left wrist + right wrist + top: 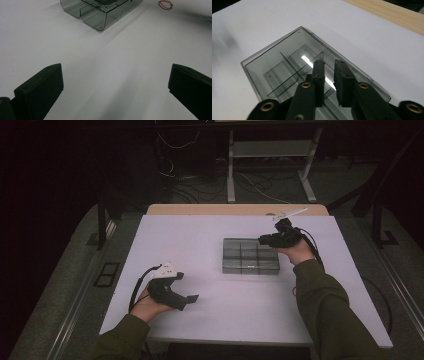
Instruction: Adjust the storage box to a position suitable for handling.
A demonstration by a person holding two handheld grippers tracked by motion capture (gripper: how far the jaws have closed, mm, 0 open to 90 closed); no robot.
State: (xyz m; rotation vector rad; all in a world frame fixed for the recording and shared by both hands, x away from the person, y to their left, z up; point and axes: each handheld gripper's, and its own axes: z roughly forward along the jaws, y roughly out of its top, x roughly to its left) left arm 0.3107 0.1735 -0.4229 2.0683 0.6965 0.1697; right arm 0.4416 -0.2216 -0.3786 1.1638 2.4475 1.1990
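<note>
Over the clear organizer box (287,67), right gripper (329,75) fingers nearly closed.

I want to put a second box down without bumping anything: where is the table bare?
Bare: the wide white stretch of the table left of the clear box, and the front strip between the left gripper and the person's right sleeve. Crowded: the box's right end, where the right gripper hangs over it.

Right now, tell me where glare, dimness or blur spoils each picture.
High view: dim overall, the surroundings near black, only the white table lit. Left gripper view: soft shadows beneath the wide-open left claw, the clear box cropped at the top. Right gripper view: a bright glare streak on the box lid, the near parts of the right claw blurred.
</note>
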